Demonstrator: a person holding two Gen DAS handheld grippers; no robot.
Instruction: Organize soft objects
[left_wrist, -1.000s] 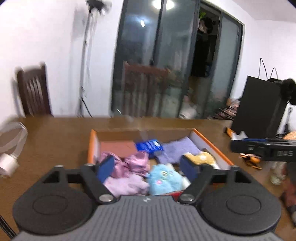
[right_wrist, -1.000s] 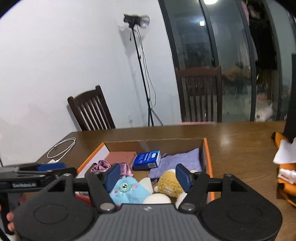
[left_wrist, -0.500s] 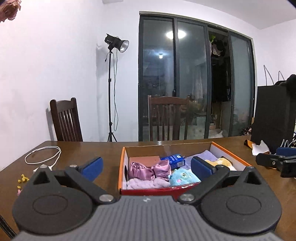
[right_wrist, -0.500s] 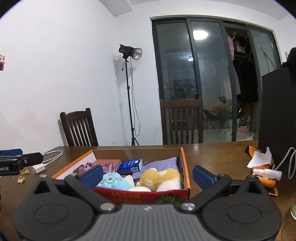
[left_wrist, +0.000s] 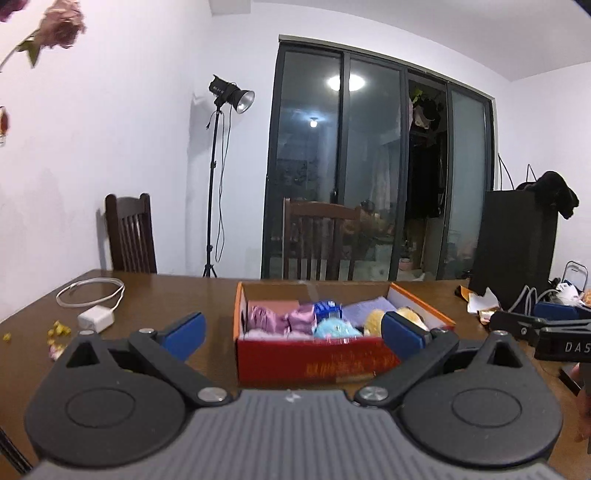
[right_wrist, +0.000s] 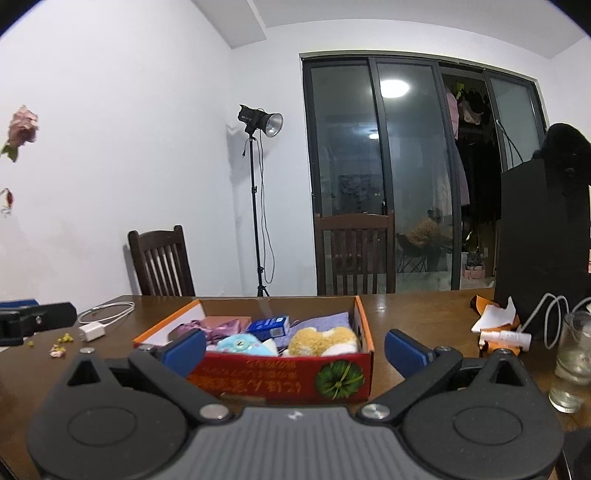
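Observation:
A red and orange cardboard box stands on the wooden table. Inside lie a blue plush toy, a yellow plush toy, pink satin cloth, a purple towel and a small blue packet. My left gripper is open, well back from the box's near wall, with nothing between its blue fingers. My right gripper is likewise open and empty in front of the box. Each gripper shows at the edge of the other's view.
A white charger with a coiled cable and dried petals lie at the left. At the right are a glass, a white tube, crumpled paper and a black bag. Dark chairs stand behind the table.
Both grippers have pulled back from above the box toward the near table edge and levelled out. Their jaws have spread from partly closed to wide open.

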